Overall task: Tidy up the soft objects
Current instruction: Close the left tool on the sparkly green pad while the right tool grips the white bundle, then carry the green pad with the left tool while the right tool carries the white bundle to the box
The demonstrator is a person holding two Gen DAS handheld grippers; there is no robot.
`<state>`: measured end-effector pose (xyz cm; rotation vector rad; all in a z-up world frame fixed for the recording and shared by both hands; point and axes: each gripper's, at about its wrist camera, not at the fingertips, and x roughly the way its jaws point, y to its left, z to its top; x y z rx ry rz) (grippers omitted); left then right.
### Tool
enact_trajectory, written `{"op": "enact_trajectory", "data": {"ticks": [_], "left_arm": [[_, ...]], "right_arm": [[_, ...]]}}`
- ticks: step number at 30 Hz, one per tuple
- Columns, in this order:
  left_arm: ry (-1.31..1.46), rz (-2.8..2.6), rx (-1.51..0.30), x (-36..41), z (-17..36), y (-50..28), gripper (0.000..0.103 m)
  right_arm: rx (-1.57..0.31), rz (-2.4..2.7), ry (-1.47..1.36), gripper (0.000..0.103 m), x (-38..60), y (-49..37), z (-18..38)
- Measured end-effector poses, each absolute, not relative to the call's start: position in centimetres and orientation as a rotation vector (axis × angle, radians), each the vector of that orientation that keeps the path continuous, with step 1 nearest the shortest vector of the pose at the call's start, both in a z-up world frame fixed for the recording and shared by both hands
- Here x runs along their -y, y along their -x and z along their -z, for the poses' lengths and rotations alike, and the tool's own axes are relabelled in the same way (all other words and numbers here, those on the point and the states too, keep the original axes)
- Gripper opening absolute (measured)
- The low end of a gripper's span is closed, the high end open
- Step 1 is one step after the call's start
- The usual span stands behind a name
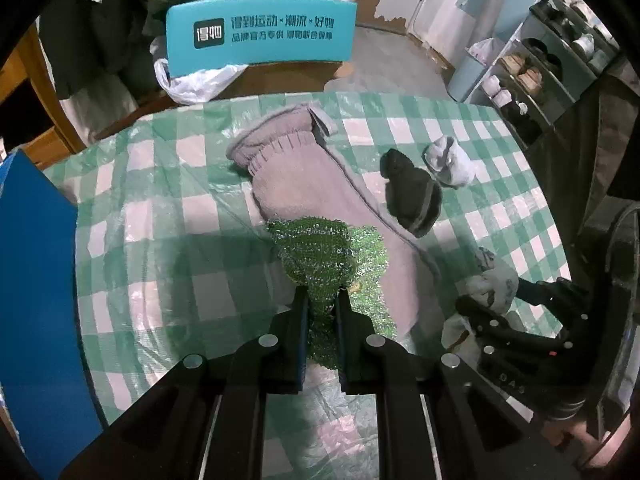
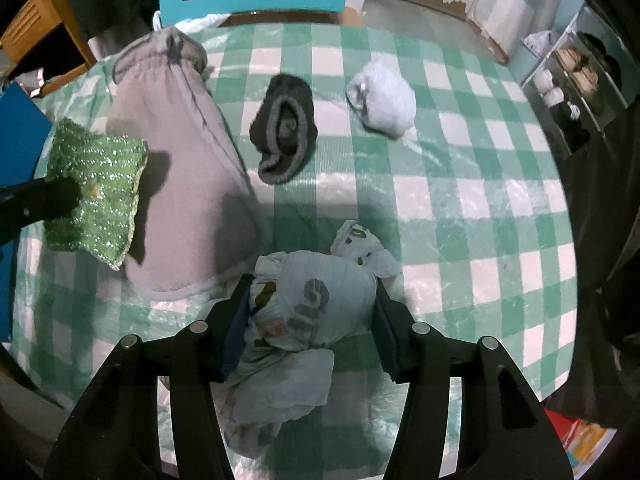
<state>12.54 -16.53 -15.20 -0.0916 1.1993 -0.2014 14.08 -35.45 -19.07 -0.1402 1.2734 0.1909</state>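
My left gripper (image 1: 323,300) is shut on a green sparkly scrubbing cloth (image 1: 328,256), which hangs just above a grey fleece garment (image 1: 304,176) spread on the checked table (image 1: 160,208). In the right wrist view the green cloth (image 2: 96,184) is at the left, with a dark finger of the left gripper (image 2: 68,200) on it. My right gripper (image 2: 310,300) has both pads against a pale printed cloth bundle (image 2: 312,292), part of which sags below the jaws. The same bundle (image 1: 492,280) shows in the right gripper (image 1: 516,300) at the lower right of the left wrist view.
A dark rolled sock (image 2: 284,132) and a white rolled sock (image 2: 382,96) lie further back beside the grey garment (image 2: 176,160). A blue box (image 1: 36,280) stands at the table's left edge. Behind are a teal chair back (image 1: 260,28) and a shoe rack (image 1: 540,72).
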Motion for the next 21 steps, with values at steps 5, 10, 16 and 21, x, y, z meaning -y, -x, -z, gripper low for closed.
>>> {"op": "enact_trajectory", "data": {"ticks": [5, 10, 16, 21], "left_arm": [[0.068, 0.196, -1.172, 16.4, 14.4, -12.1, 0.012], [0.056, 0.193, -1.154, 15.9, 13.8, -11.6, 0.012], [0.056, 0.186, -1.138, 15.1, 13.1, -10.7, 0.012], [0.048, 0.176, -1.121, 14.5, 12.3, -9.7, 0.012]], "right_arm": [[-1.238, -0.213, 0.165, 0.054, 35.1, -13.5, 17.2], [-1.208, -0.233, 0.179, 0.054, 35.2, -14.4, 15.9], [-1.173, -0.266, 0.170, 0.054, 34.9, -13.5, 14.4], [-1.145, -0.294, 0.159, 0.054, 34.4, -13.3, 12.9]]}}
